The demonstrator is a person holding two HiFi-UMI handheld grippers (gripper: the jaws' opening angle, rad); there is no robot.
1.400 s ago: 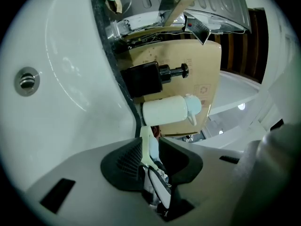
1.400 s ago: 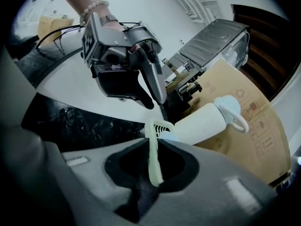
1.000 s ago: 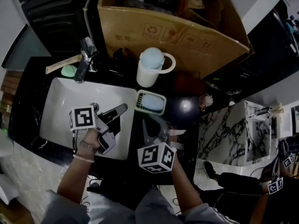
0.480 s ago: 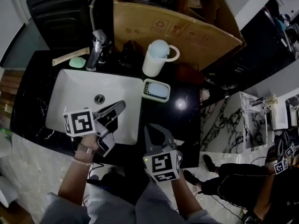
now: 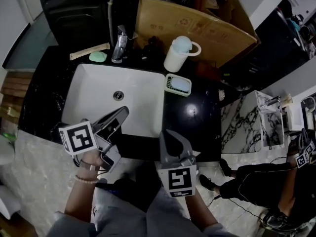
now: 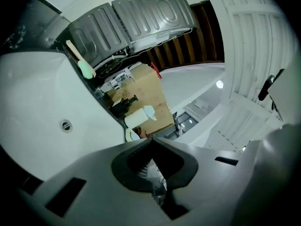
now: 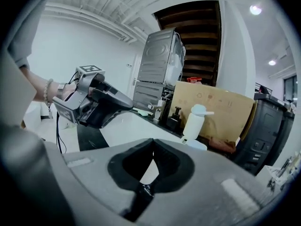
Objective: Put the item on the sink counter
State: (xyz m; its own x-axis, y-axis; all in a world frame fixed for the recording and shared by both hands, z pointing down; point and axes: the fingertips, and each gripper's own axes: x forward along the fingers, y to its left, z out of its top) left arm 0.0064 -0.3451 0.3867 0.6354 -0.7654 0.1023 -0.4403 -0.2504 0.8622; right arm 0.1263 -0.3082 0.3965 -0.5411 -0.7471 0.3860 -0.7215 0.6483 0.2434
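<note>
Across the black counter (image 5: 197, 132), just right of the white basin (image 5: 98, 93), the soap dish (image 5: 167, 83) is found — presumably the item, already placed. It is judged light, rigid and slick — best taken by the rim. The fingers of the left gripper (image 5: 124, 111) and right gripper (image 5: 166, 132) are closed, empty.

The soap dish (image 5: 178, 85) lies flat on the glossy black sink counter (image 5: 200, 127). It is straight out beyond the tips of the right gripper (image 5: 170, 135) and well apart from them. It is a small, pale tray with rounded corners, open side up, holding a light blue bar. From the left gripper (image 5: 123, 112) it lies further off, ahead and to the right, just past the right edge of the white basin (image 5: 98, 90).
</note>
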